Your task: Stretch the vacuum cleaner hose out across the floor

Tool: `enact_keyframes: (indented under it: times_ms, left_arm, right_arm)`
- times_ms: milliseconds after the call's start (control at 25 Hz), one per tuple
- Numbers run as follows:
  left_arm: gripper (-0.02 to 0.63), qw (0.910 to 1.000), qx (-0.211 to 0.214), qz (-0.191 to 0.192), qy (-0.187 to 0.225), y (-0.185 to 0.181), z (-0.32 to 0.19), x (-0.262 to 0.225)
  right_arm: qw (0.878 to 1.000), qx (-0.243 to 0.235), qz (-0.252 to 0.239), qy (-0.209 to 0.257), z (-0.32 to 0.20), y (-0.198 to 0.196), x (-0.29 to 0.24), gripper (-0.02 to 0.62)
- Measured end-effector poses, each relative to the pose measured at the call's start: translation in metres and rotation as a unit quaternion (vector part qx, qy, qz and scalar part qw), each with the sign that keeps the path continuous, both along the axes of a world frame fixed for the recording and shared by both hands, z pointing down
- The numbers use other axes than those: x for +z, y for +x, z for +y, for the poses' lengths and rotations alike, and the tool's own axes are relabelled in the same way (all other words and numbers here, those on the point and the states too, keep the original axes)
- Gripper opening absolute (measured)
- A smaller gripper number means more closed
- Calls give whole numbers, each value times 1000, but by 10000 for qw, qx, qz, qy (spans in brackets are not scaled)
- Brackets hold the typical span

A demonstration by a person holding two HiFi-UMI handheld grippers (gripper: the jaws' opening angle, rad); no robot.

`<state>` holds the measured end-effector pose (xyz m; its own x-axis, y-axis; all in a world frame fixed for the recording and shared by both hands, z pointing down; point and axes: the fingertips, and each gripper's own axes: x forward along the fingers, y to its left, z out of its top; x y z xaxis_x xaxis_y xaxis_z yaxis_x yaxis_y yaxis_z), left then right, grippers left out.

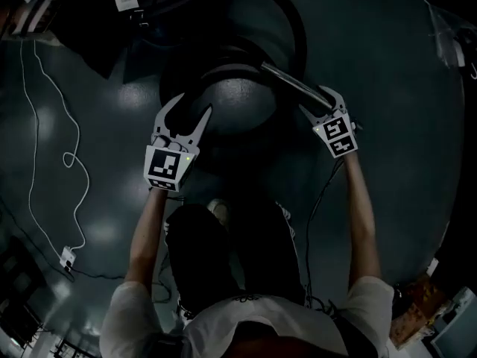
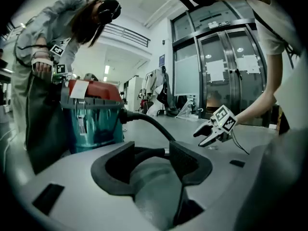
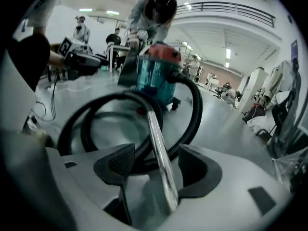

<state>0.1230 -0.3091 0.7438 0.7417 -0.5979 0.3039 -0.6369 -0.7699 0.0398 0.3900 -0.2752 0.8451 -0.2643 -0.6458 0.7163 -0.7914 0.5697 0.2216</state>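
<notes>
The black vacuum hose point(image 1: 296, 30) lies in a loop on the dark floor and runs to a shiny metal tube point(image 1: 287, 79). In the right gripper view the tube point(image 3: 155, 134) passes between the jaws of my right gripper point(image 3: 156, 160), with a gap on each side; the jaws are open. Behind it, the hose point(image 3: 197, 114) curls to the teal, red-topped vacuum cleaner point(image 3: 156, 78). My left gripper point(image 1: 192, 104) hangs open over the loop's left side with nothing between its pads. Its own view shows the left gripper point(image 2: 151, 153), the vacuum cleaner point(image 2: 94, 114) and the right gripper point(image 2: 211, 136).
Another person point(image 2: 53, 57) bends over the vacuum cleaner, hands on its lid. A thin white cable point(image 1: 71, 155) snakes across the floor at the left. My own legs and shoe point(image 1: 220, 211) are just behind the loop. Glass doors point(image 2: 226, 76) stand beyond.
</notes>
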Motion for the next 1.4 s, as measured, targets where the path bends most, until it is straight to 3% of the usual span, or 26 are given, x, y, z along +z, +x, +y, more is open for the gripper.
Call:
enact_keyframes:
  times_ms: [200,320,360,440,600,720,800,880,1120,1200,1360,1400]
  left_arm:
    - [209,9990,138,31,421,-4,-1,65]
    - [209,9986,-42,-19,518,-20,2,82]
    - [209,9982,-132,-106,575,-27,0,86]
    - [208,9967,-281,-281,704,-39,-2,89]
    - [209,9942,-396,-409,909,-53,6,77]
    - [208,9847,-378,-805,1496,-55,5,51]
    - [208,9718,-385,-1033,2083,-51,3,24]
    - [207,9570,-335,-1141,2645,-44,4,-6]
    - [209,9295,-587,-1515,3310,-47,18,-77]
    - [208,9124,-972,-1872,3508,-72,24,-91]
    - [207,8608,-1819,-3267,3453,-165,38,-95]
    - [207,8560,-1943,-3394,3380,-185,44,-93]
  right_arm:
    - [9878,-701,1037,-921,-25,63,143,288]
    - [9807,-895,1330,-1117,-22,63,163,287]
    - [9804,-801,1475,-1027,-28,63,160,284]
    - [9776,-597,1902,-678,-39,65,151,118]
    - [9691,-495,2410,184,-39,58,119,116]
    - [9503,-711,2817,1115,-42,35,62,116]
    - [9253,-944,3229,1752,-45,17,14,117]
    - [8926,-1230,3633,2371,-50,-3,-38,117]
    - [7673,-2056,4671,3884,-60,-92,-192,117]
    - [7230,-2395,4901,4238,-61,-144,-223,117]
    - [6293,-3109,5107,4965,-71,-268,-259,117]
    - [6066,-3298,5087,5143,-69,-298,-263,117]
